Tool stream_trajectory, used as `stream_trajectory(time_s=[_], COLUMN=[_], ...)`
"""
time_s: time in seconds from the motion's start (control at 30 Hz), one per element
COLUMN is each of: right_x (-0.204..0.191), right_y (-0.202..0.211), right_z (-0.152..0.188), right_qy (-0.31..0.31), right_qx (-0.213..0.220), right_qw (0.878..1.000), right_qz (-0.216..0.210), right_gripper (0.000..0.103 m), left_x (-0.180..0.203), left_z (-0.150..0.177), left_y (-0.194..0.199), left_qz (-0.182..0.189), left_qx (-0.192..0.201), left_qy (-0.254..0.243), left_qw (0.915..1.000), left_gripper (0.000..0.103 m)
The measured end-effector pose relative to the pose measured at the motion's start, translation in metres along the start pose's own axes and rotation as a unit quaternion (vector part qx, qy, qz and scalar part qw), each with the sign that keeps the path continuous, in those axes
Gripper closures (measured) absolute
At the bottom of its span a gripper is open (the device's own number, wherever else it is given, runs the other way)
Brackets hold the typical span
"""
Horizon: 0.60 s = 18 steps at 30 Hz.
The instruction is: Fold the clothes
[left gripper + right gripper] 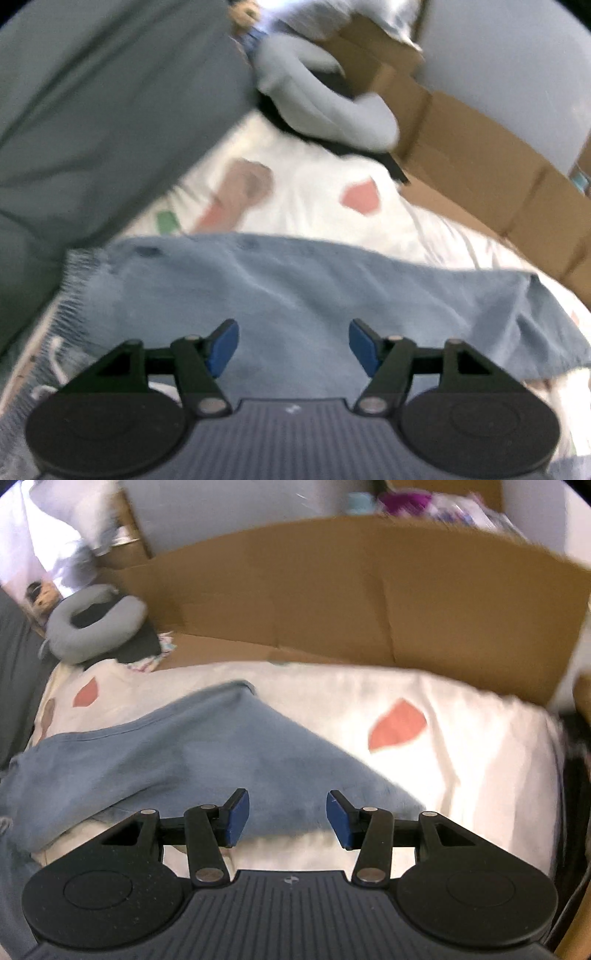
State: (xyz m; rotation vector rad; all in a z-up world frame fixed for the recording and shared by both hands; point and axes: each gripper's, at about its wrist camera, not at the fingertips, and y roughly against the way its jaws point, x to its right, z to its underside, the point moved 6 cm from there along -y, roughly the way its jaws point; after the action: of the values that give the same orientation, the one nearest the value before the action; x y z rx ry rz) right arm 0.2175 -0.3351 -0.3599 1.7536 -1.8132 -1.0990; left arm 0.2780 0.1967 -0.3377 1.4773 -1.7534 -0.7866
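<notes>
So I've got one blue garment [192, 753] spread across the white patterned bedsheet [461, 738], cardboard wall [369, 602] behind it. Left gripper [293, 345] hangs over it with jaws wide and nothing between them; right gripper [288, 819] sits at the near hem, jaws about half apart, also empty. I'd pinch a single layer right at the edge with each claw, not the sheet underneath. Count: one garment, one grey neck pillow [92, 627], two grippers.

No text, label, brand or number can be read in either view.
</notes>
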Motion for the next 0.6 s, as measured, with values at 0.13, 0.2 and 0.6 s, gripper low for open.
stream_trajectory(time_s=[0.13, 0.2, 0.6], right_x=[0.017, 0.025, 0.052], right_y=[-0.011, -0.019, -0.061], right_z=[0.02, 0.025, 0.03], right_qy=[-0.041, -0.069, -0.192], right_qx=[-0.011, -0.015, -0.019], right_qw=[0.999, 0.998, 0.98], right_qz=[-0.002, -0.003, -0.053], right_gripper=[0.048, 0.046, 0.039], left_x=[0.03, 0.037, 0.041], left_z=[0.01, 0.014, 0.054], left_y=[-0.018, -0.024, -0.057], left_qz=[0.033, 0.039, 0.043], left_qx=[-0.04, -0.048, -0.088], left_qy=[-0.036, -0.045, -0.056], left_qw=[0.998, 0.997, 0.9936], left_gripper=[0.024, 0.02, 0.018])
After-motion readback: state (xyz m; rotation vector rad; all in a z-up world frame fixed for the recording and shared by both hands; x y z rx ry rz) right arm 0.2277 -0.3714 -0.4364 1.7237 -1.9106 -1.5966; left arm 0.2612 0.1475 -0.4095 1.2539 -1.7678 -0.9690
